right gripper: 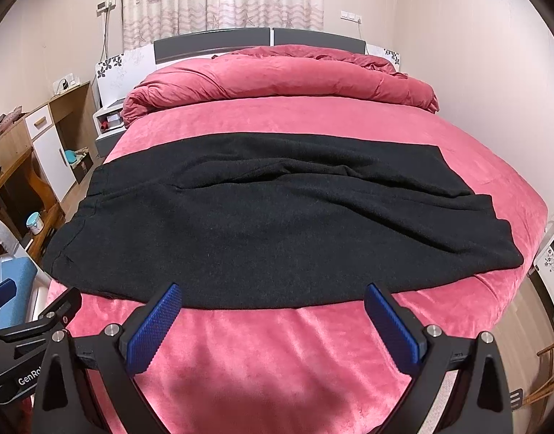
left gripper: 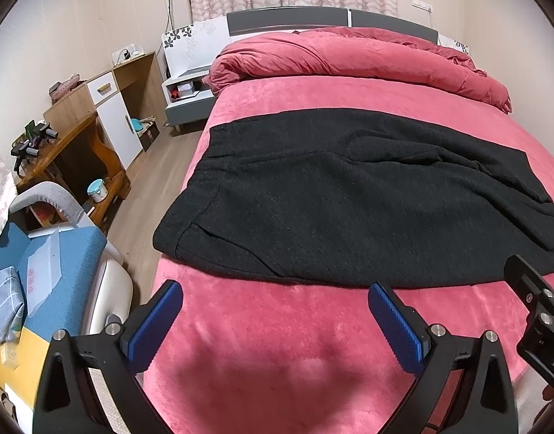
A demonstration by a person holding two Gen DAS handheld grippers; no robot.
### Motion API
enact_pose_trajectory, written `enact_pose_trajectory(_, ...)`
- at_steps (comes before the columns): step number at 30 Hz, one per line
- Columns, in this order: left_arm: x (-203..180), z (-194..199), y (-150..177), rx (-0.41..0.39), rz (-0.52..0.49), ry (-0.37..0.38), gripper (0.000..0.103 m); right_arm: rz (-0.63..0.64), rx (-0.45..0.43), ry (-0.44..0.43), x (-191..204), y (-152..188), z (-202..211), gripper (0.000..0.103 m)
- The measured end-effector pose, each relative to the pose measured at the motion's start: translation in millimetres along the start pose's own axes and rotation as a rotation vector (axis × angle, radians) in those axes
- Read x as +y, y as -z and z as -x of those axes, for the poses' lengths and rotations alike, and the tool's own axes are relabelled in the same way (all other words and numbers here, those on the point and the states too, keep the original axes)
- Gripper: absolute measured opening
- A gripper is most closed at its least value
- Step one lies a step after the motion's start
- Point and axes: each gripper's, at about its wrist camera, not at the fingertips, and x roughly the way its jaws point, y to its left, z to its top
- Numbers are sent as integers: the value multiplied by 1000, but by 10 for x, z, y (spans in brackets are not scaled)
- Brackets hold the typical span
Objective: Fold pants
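Note:
Black pants (left gripper: 349,195) lie spread flat across the pink bed (left gripper: 295,325), waistband at the left, legs running to the right; they also show in the right wrist view (right gripper: 259,224). My left gripper (left gripper: 275,307) is open and empty, hovering just short of the pants' near edge toward the waist end. My right gripper (right gripper: 273,307) is open and empty, its blue fingertips (right gripper: 168,300) at the near edge of the pants around the middle. Each gripper's body shows at the edge of the other's view.
A rolled pink duvet (right gripper: 277,76) lies at the head of the bed. Left of the bed are wooden cabinets (left gripper: 107,115), a bedside table (left gripper: 186,97) and a blue chair (left gripper: 56,264). A white stand (right gripper: 552,249) is at the bed's right.

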Motion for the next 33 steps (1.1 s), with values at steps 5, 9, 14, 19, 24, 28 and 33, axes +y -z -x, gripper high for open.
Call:
enact_pose_trajectory(5,-7,-20,-11,7,1,3,103,4,-2,-1,5,3,1,103)
enact_pose_trajectory(9,-5,-25,2,10,1,6,103,6,1,-1,9,6,-7,103)
enact_pose_trajectory(14,-8,-51,2,20,1,6,103,7,5,-1,6,11,-25,103)
enact_pose_trajectory(19,-3,-68,9,27,5,4,103,5,5,-2,0,9,-28,103)
enact_pose_trajectory(24,-9,-87,27,34,1,4,103,4,9,-5,3,11,-37,103)
enact_pose_trajectory(28,7,-96,34,41,6,4,103,9,19,-7,6,23,-57,103)
enact_pose_trajectory(33,27,-118,36,55,14,5,103,12,25,-11,16,34,-57,103)
